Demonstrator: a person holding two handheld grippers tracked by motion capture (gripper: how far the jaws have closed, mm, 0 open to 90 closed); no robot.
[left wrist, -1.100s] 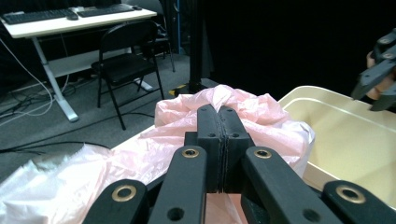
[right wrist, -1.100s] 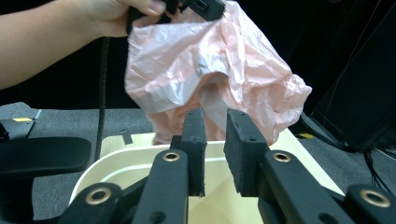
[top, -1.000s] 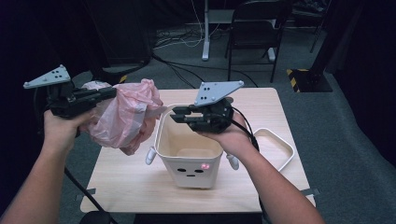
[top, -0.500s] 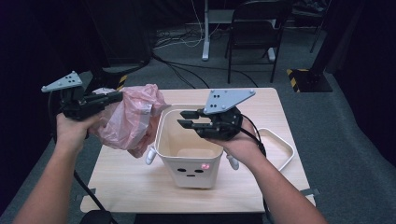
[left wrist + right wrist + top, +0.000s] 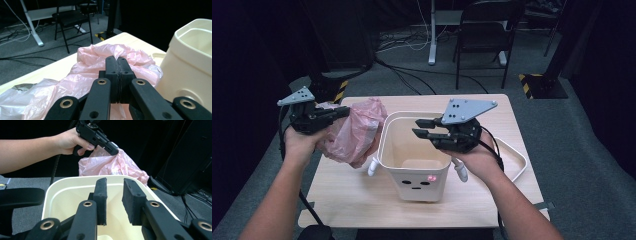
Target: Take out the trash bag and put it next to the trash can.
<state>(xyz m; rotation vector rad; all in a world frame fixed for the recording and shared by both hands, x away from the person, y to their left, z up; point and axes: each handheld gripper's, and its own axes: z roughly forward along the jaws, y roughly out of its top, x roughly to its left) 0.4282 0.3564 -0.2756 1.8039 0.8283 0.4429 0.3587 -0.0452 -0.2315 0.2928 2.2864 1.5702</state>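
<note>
High view: I have the left gripper (image 5: 343, 112) pinched on a fold of the pink plastic bag (image 5: 357, 131), which hangs bunched just to the left of the cream bin (image 5: 414, 170) and seems to brush its left wall. The bin stands upright on the wooden table (image 5: 362, 197), mouth open and nothing visible inside but its bare floor. My right gripper (image 5: 419, 127) hovers over that mouth, pointing left toward the bag.

In the left gripper view the black jaws sit flat together with the film trapped between them and pink plastic spilling out on both sides, so I judge the hold secure (thin film does slip, though, so I would not yank). In the right gripper view the pads (image 5: 100, 195) stand a moderate gap apart with nothing between them; those jaws have just been opening.

I take the job to be lining the bin with the bag. To do this step well, I would bring the bag's free edge across to the right gripper, and take a separate layer of the bag's opening rather than the whole wad. With one edge in each gripper I can spread the mouth wide, lower the body into the bin, then fold the edges over the rim (image 5: 384, 131). I would keep both grippers above the rim so the light bin is not tipped.
</note>
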